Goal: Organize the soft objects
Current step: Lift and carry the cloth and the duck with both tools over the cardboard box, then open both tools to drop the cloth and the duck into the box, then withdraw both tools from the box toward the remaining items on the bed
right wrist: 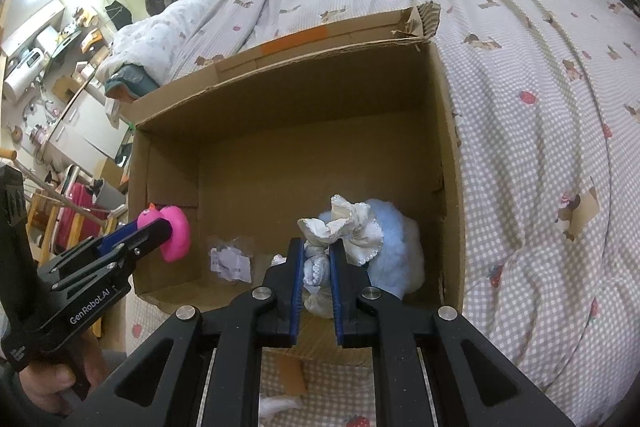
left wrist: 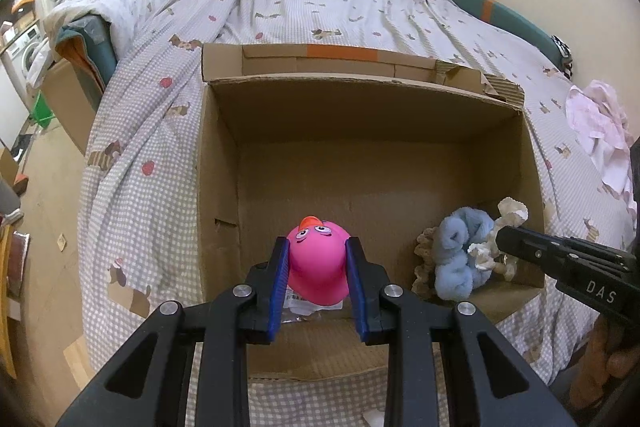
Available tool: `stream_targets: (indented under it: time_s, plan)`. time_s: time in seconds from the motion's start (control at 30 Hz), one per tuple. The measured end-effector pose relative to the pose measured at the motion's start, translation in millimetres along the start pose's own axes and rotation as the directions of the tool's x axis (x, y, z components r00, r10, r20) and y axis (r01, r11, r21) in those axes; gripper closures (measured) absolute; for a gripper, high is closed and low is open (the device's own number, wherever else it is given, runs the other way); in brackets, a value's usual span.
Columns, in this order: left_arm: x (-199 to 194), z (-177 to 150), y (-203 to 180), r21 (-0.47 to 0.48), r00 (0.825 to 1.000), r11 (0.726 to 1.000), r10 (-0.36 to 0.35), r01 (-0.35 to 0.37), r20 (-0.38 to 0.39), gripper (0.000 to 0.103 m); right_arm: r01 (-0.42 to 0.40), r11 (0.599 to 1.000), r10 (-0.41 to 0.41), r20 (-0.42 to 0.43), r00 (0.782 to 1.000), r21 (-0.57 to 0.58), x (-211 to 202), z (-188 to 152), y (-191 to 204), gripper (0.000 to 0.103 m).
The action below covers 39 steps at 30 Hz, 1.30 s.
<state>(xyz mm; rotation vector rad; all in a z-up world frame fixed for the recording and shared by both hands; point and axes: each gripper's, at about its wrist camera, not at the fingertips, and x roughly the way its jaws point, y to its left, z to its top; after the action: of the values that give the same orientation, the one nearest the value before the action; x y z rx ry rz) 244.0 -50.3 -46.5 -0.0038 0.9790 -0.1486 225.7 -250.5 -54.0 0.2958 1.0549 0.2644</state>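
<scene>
Bed [left wrist: 340, 11]: carries the box. Box [left wrist: 218, 187]: open top, holds a packet [right wrist: 230, 263] and your two loads. Left gripper [left wrist: 316, 267]: clamped on the pink toy [left wrist: 318, 263], low at the near-left wall. Right gripper [right wrist: 316, 267]: clamped on the blue-white bundle [right wrist: 384, 247], near-right corner, directly beneath.

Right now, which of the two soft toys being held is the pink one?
The pink duck toy, with orange beak and cartoon eyes, held in the left claw over the cardboard box. The right claw grips a cream and blue plush instead.
</scene>
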Motion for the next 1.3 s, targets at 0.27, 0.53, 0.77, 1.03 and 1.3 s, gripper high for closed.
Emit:
stream_targets:
  time_s: [0.27, 0.53, 0.77, 1.03, 1.3]
  plan:
    - [0.7, -0.9, -2.5, 0.012, 1.0, 1.0, 0.009, -0.009, -0.002, 0.078, -0.008, 1.0, 0.008, 0.007, 1.0, 0.007, -1.5, 1.4, -1.7, 0.09]
    - [3.1, -1.9, -0.4, 0.004, 1.0, 1.0, 0.003, -0.003, -0.012, 0.078, -0.024, 0.999, 0.023, 0.02, 1.0, 0.043, -3.4, 3.6, -8.7, 0.082]
    - [4.2, -3.7, -3.6, 0.02, 1.0, 1.0, -0.006, 0.006, -0.012, 0.078, -0.103, 0.989, 0.095, 0.08, 0.992, 0.102, -11.8, 7.0, -14.5, 0.014]
    - [3.1, -4.4, -7.6, 0.039, 1.0, 0.999, -0.006, 0.006, -0.008, 0.071, -0.113, 0.988, 0.101, 0.113, 0.988, 0.107, -16.7, 11.3, -14.8, 0.014]
    - [-10.6, -1.4, -7.3, 0.024, 0.999, 1.0, -0.01, 0.009, 0.045, 0.034, -0.111, 0.987, 0.099, 0.106, 0.989, 0.114, -15.8, 9.7, -15.8, 0.014]
